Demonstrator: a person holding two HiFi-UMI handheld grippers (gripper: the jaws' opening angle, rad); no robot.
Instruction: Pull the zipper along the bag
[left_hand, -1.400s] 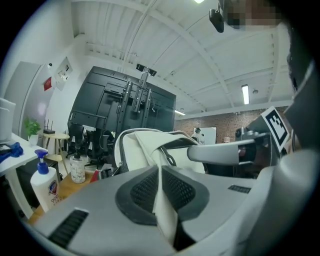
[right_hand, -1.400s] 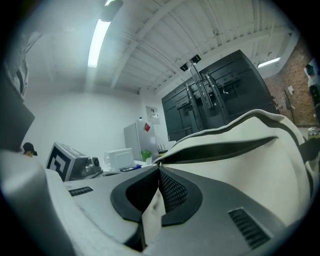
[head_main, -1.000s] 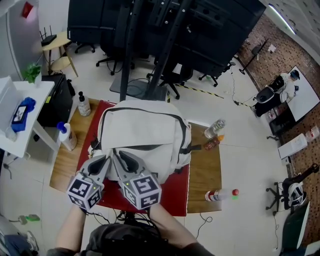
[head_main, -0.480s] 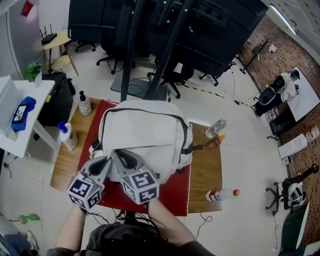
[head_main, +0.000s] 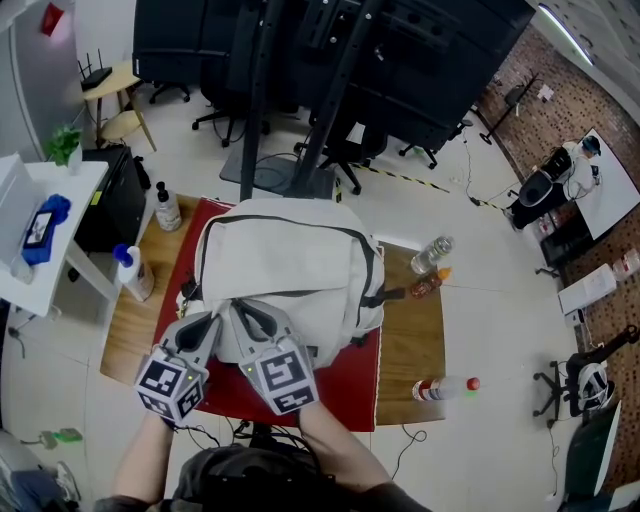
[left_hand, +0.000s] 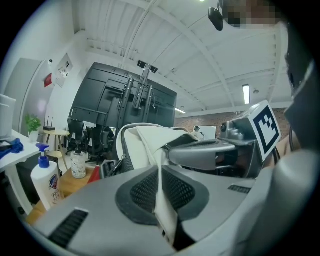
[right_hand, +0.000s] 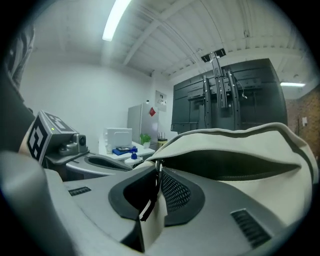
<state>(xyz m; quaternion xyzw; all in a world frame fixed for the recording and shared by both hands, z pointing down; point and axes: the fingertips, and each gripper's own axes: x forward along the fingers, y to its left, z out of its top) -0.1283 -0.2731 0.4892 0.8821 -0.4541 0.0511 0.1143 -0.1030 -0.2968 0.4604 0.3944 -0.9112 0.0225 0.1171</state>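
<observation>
Resting on a red mat (head_main: 345, 385) on the table (head_main: 410, 350), the cream bag (head_main: 300, 255) lies directly ahead of both claws. Noted: the left claw (left_hand: 160, 185) is clamped on a fold (left_hand: 164, 212) of the bag's fabric. The jaws of the right claw (right_hand: 157, 192) have just been closing, and the dark zipper pull (right_hand: 149, 200) sits pinched between its pads, at the near end of the gaping pocket mouth (right_hand: 235, 165).

Assessment: the cloth is soft, light and slack, and will likely bunch unless held taut. The thin pull is the correct hold, though a shallow pinch may slip.
</observation>
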